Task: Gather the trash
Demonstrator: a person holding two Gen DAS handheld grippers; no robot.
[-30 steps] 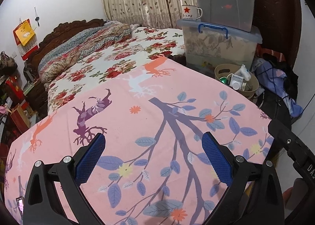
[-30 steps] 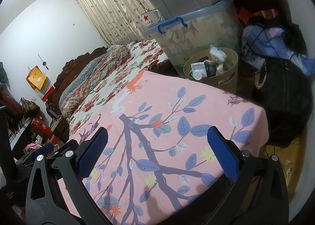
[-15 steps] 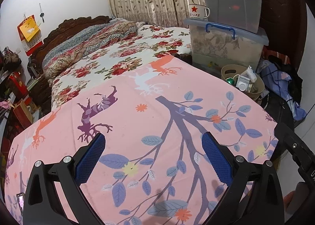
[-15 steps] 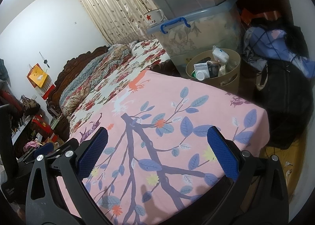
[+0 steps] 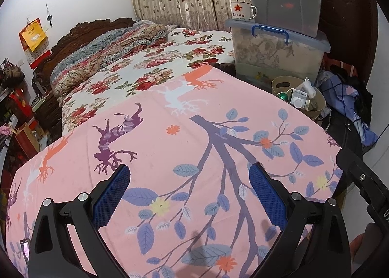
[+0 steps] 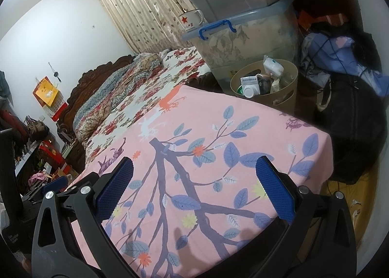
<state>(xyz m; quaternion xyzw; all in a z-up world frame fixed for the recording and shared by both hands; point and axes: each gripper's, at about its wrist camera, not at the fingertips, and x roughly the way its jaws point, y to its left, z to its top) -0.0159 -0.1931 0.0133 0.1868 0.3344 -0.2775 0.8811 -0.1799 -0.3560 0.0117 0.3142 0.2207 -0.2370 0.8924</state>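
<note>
pink cotton cloth printed with purple branches, blue leaves and deer (image 5: 184, 146) covers the bench in the left wrist view, and the left claw (image 5: 188, 189) hangs over its near part with both blue ribbed pads spread wide and nothing between them. no loose trash shows on the cloth itself; what can be seen sits in the round beige plastic bin (image 5: 300, 98) past the far right corner of the bench, just in front of the two stacked clear storage boxes with blue handles (image 5: 277, 34), where a white enamel mug with a red star (image 5: 243, 11) stands on the lower lid. the bed with the rose-print quilt (image 5: 150, 64) lies beyond the far edge. in the right wrist view the right claw (image 6: 195, 182) is likewise wide apart and empty above the same cloth, and the bin (image 6: 267, 83) shows more plainly: small white cartons, a white-capped bottle and a crumpled soft pack. these look light and easily crushed, so a gentle squeeze across a carton's flat sides seems safest; the bottle may be slippery and is better taken at its body. the bin itself looks stiff and is best gripped at its rim or side slot.
</note>
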